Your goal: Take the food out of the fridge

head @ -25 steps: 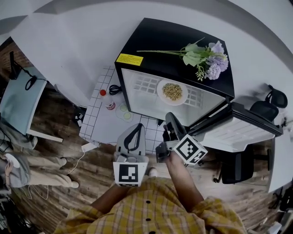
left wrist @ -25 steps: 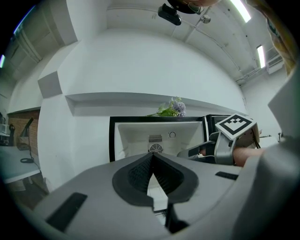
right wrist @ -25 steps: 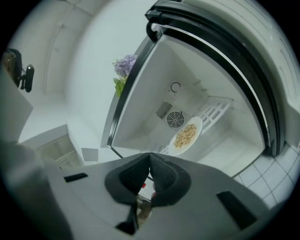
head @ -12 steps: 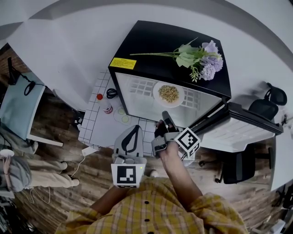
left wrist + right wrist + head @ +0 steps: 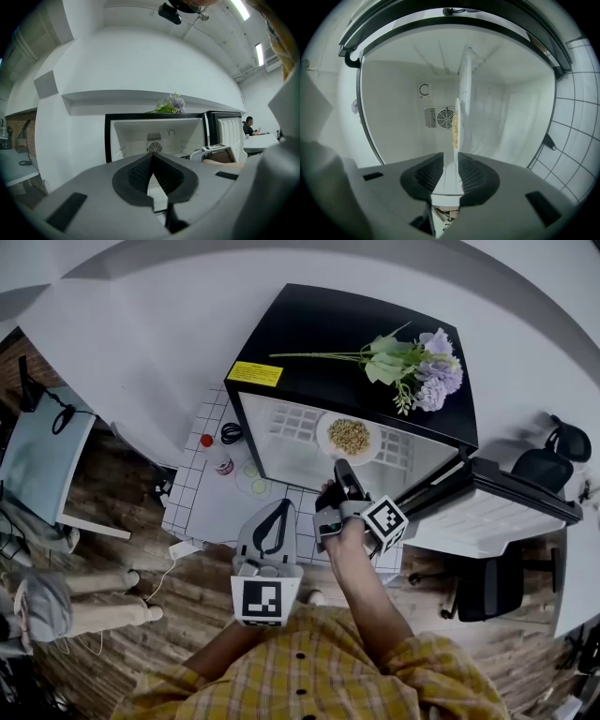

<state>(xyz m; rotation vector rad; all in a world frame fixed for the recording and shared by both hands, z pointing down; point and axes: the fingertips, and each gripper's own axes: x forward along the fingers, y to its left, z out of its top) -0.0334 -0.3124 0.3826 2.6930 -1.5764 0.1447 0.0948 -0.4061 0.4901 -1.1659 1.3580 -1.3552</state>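
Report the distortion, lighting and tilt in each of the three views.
Head view: strong fisheye, the fridge edges bow, light even. Left gripper view: black circular vignette, ceiling light strips glare at upper right. Right gripper view: picture rolled sideways, so the plate stands on edge; fridge interior bright, no blur.

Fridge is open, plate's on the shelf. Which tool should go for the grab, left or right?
Right. The right tool is rolled sideways at the fridge mouth, its jaws have just been opening, the plate rim lined up in their gap, not yet gripped. The left tool hangs back, shut.
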